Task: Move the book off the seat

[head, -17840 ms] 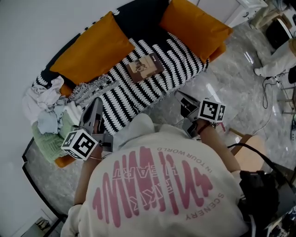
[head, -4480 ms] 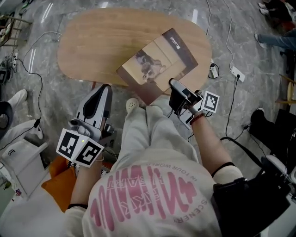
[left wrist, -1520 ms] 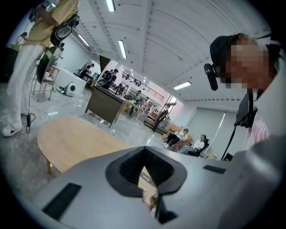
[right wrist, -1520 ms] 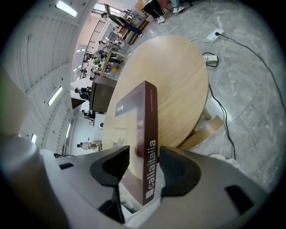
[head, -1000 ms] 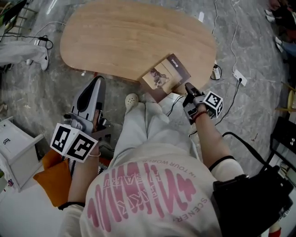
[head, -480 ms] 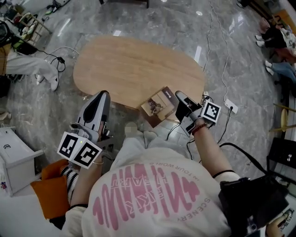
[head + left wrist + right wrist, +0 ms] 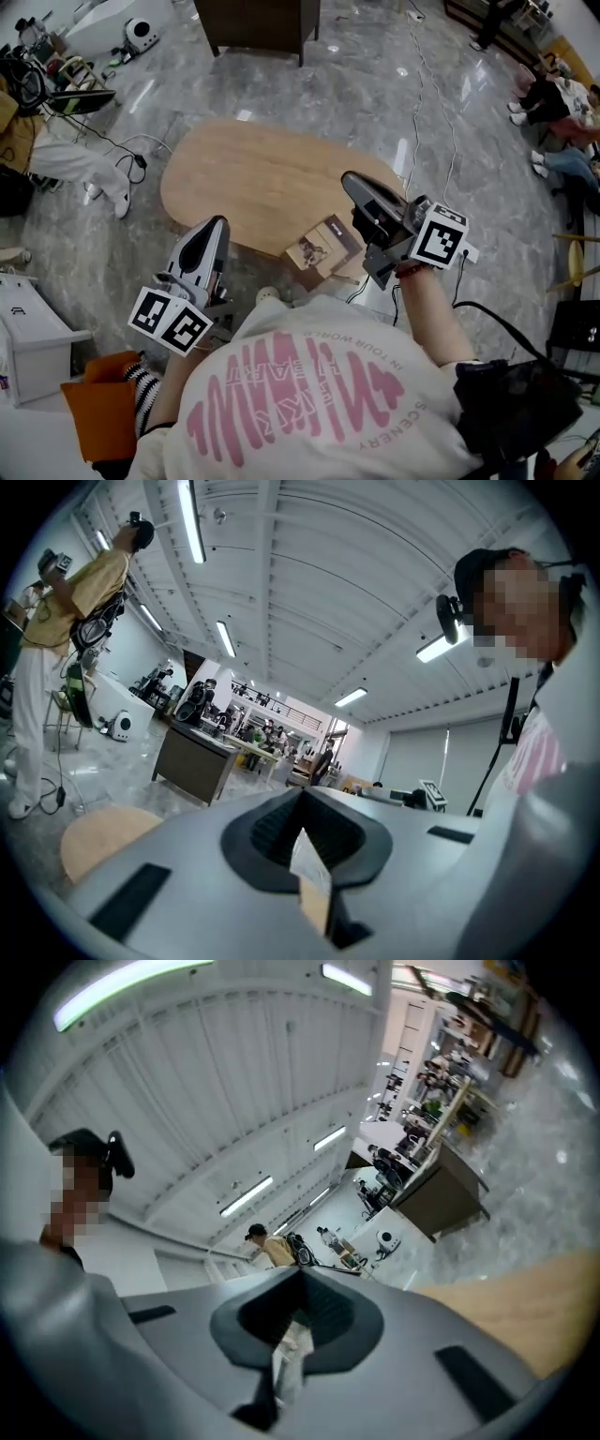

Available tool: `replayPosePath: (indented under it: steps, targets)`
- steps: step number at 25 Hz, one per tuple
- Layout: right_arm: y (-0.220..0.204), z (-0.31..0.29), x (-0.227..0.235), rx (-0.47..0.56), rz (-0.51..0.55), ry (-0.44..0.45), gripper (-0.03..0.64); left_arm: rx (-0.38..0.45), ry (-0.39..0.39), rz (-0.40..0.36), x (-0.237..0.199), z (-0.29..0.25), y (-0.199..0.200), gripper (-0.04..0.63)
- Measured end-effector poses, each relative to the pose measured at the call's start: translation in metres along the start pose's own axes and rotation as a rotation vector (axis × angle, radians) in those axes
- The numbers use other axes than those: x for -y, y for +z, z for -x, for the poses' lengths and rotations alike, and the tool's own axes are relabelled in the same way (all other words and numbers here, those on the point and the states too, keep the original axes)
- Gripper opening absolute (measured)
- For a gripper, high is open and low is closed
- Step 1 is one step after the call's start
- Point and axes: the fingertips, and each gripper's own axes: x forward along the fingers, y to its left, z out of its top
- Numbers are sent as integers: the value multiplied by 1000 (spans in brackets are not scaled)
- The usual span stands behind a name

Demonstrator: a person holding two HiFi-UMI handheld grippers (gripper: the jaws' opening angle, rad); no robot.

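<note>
The book (image 7: 322, 248), brown with a picture on its cover, lies at the near edge of the oval wooden table (image 7: 253, 178). No gripper touches it. My right gripper (image 7: 354, 184) is held up above and to the right of the book, jaws together and nothing between them. My left gripper (image 7: 212, 231) hangs over the table's near left edge, also closed and empty. In the left gripper view the left gripper (image 7: 302, 808) points level across the hall; in the right gripper view the right gripper (image 7: 300, 1283) points slightly up at the ceiling.
A dark cabinet (image 7: 258, 23) stands beyond the table. Cables (image 7: 441, 103) run over the marble floor on the right. An orange cushion (image 7: 98, 417) and a white box (image 7: 28, 347) are at lower left. A person (image 7: 70, 159) stands left; others sit at far right (image 7: 553, 94).
The right gripper has left the book's corner and risen well above the table, rolling as it went. The left gripper rose a little. The book stays on the table edge.
</note>
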Motion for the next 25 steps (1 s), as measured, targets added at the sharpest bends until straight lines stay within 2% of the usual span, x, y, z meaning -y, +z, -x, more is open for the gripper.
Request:
replayPosePath:
  steps: [2, 5, 14, 25]
  targets:
    - [4, -3, -14, -23, 104, -4, 11, 1, 4, 0, 0, 1, 1, 8]
    - [9, -1, -25, -19, 159, -12, 11, 6, 6, -6, 3, 4, 2, 8]
    - [19, 20, -14, 37, 106, -79, 9, -6, 6, -18, 9, 9, -12, 8]
    - [12, 24, -12, 21, 68, -67, 9, -12, 15, -14, 14, 12, -16, 8]
